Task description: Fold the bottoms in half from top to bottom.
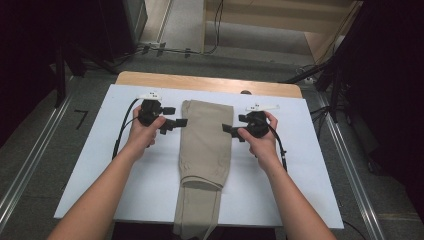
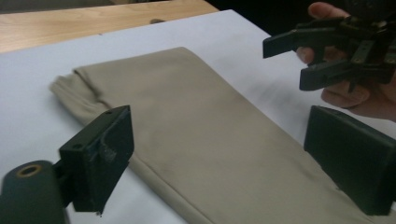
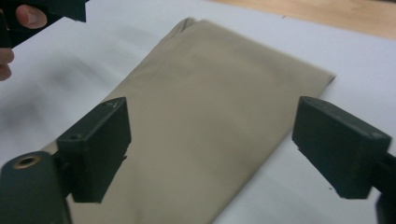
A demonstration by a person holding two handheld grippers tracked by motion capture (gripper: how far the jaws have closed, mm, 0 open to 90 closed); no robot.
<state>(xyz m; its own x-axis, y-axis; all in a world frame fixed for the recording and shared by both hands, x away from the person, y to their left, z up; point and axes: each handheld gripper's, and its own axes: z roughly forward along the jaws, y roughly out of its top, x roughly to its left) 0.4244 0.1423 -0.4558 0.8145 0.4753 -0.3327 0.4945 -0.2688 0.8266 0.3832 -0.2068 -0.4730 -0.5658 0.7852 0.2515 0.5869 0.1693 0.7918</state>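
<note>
High view: we see khaki trousers [image 1: 205,145] folded lengthwise into a narrow strip down the middle of the white sheet [image 1: 80,175] that covers the desk [image 1: 210,82], with the far end doubled back and the near end hanging over the desk's front edge. Left tongs [image 1: 181,123] sit just beside the strip's left edge, right tongs [image 1: 227,130] just beside its right edge, both aimed inward at the cloth, one on each side.

Left gripper view shows its two black jaws spread wide with nothing between them, the trousers [image 2: 196,140] lying flat below and the right tongs [image 2: 285,60] across the fabric, also parted. Right gripper view: same story, jaws wide apart and empty over the cloth [image 3: 210,121], the left hand [image 3: 18,28] in the top corner. So both tongs are open and grip nothing.

We judge the fold just laid is finished and released, and the hands are between steps. Next move probably calls for another fold: each pair of tongs pinching the cloth at matching points and carrying it over evenly so the strip stays square. Which end gets picked we can't tell; the dangling legs look like the likely candidate.
</note>
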